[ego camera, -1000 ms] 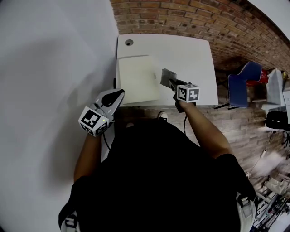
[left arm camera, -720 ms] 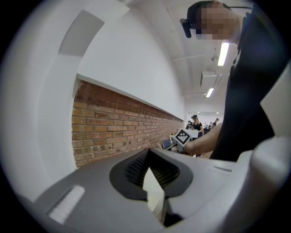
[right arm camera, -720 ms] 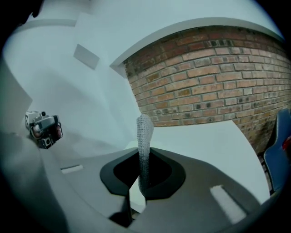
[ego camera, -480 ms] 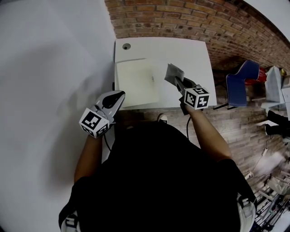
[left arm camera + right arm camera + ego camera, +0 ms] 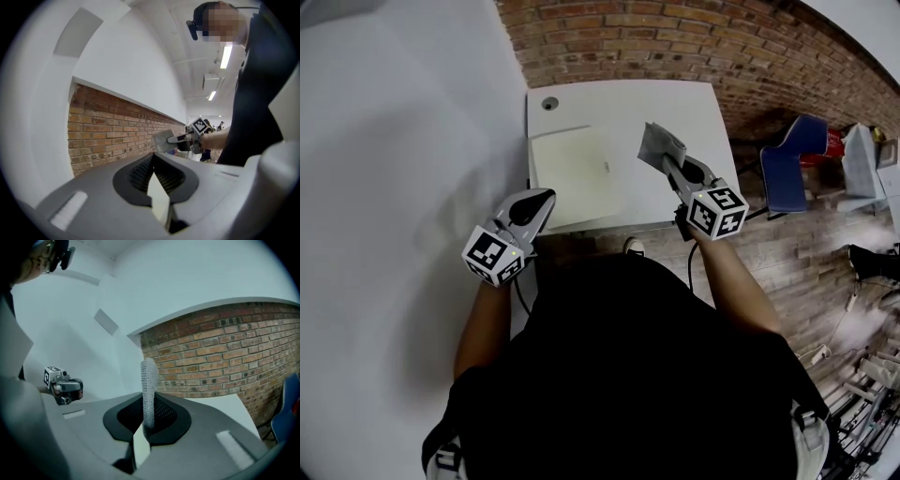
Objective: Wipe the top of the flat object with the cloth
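Our right gripper (image 5: 673, 167) has its jaws clamped on the grey cloth (image 5: 660, 146), held over the white table (image 5: 703, 108) just right of the cream board (image 5: 575, 176). Our left gripper (image 5: 542, 199) hangs by the board's near-left corner, jaws pressed together on nothing.

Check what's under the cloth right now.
Bare white table, right of the flat object. The cloth is clamped in the right gripper; the table patch directly beneath it is covered in the head view.
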The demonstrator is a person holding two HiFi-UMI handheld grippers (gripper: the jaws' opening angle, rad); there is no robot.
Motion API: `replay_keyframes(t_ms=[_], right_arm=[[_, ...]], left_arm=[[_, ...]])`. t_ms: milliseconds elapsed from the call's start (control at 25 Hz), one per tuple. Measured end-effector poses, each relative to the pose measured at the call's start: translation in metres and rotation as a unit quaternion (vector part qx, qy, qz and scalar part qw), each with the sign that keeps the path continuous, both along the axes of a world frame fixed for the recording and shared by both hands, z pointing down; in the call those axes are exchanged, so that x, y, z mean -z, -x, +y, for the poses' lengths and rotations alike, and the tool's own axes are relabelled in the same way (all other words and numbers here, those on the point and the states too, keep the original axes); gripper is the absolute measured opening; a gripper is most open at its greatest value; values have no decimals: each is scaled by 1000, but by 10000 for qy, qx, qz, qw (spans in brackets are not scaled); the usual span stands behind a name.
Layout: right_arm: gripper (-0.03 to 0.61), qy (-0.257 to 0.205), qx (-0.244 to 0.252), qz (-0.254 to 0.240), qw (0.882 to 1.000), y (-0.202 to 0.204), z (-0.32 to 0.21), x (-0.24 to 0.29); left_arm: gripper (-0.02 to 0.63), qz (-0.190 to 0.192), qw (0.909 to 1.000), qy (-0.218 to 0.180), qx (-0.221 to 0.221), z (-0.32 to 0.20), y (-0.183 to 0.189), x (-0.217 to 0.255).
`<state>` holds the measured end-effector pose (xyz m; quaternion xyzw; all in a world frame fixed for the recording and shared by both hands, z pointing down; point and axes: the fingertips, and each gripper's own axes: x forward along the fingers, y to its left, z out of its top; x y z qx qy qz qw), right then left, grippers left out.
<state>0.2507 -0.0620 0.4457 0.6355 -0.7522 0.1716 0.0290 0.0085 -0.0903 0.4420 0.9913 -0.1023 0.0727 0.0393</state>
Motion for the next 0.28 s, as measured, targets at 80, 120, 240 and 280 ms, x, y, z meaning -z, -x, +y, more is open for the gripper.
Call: replay_keyframes(t_ms=[80,120,240,280], right_arm=[[9,-132,6,-34,9999,2,4,10],[9,-199,10,-83,9998,3,6,15],[9,-360,13,-178,9992,6,12,27],[9,-404,12,-193,9990,7,14,31]], left_arm=[[2,15,10000,-18,-38,-1,-2,2],[2,33,10000,-20,-52,-1,-2,3],[2,104,9999,-28,-99,1,-5,10],[2,124,9998,-36,-117,2,-6,12]])
